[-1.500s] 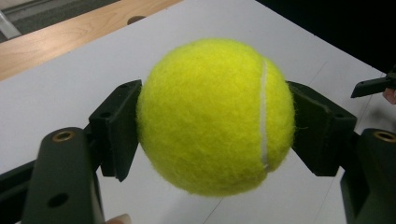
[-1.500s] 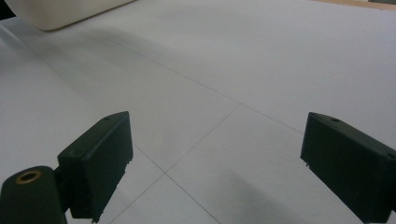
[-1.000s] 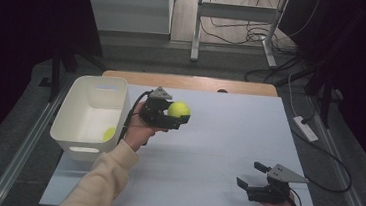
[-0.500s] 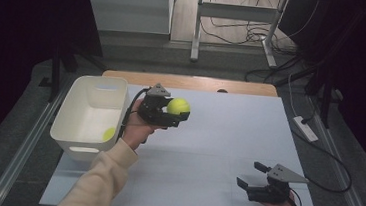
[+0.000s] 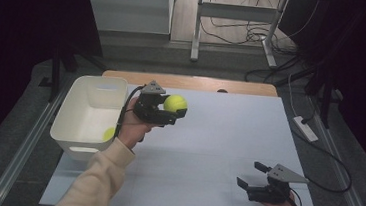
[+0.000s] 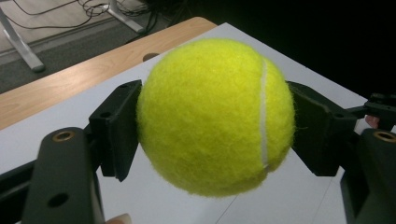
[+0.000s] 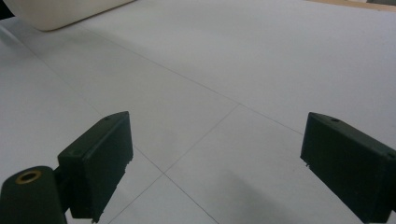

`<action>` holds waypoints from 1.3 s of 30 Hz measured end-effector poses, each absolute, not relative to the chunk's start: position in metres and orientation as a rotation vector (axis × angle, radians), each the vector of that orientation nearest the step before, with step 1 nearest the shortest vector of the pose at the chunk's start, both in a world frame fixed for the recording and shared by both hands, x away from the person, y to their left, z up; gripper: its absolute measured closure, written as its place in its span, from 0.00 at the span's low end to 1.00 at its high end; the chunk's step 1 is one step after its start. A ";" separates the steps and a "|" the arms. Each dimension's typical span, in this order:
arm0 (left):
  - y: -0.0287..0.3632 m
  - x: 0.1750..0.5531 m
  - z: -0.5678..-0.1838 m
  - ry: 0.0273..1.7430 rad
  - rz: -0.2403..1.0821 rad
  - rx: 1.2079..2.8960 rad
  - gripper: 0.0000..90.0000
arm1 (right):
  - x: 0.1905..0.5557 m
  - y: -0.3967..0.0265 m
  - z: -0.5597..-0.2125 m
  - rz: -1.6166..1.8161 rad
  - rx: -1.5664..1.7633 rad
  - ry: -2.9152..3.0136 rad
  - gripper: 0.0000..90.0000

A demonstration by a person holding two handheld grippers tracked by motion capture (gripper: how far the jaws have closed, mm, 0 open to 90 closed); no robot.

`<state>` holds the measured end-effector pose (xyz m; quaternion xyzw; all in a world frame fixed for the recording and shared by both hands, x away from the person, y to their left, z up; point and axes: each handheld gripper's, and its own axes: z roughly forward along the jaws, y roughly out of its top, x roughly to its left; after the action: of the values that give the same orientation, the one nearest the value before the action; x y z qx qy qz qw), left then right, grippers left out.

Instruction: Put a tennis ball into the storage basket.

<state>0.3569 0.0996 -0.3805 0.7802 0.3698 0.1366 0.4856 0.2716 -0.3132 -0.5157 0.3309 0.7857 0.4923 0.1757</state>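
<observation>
Clamping tennis ball (image 6: 215, 116) between left tongs (image 5: 174, 108), right tongs (image 5: 252, 179) apart, empty.

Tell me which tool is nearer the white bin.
Left. The left tool, shut on a tennis ball, hangs just beside the white bin, off its right rim. The right tool sits open near the table's front right corner, far from it.

Left gripper (image 5: 170, 113) raised with jaws clamped, right gripper (image 5: 251, 179) low with jaws spread wide
</observation>
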 end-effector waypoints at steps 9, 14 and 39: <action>0.107 0.354 -0.374 0.894 0.353 1.876 0.30 | 0.271 -0.313 -0.515 1.396 0.936 2.225 0.10; 0.110 0.353 -0.371 0.896 0.360 1.866 0.30 | 0.271 -0.313 -0.515 1.396 0.938 2.225 0.10; 0.132 0.346 -0.360 0.922 0.424 1.827 0.30 | 0.272 -0.313 -0.515 1.395 0.942 2.220 0.10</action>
<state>0.3461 0.1316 -0.3596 0.7561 0.3817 0.1756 0.5017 0.2715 -0.3135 -0.5151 0.3328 0.7844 0.4927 0.1769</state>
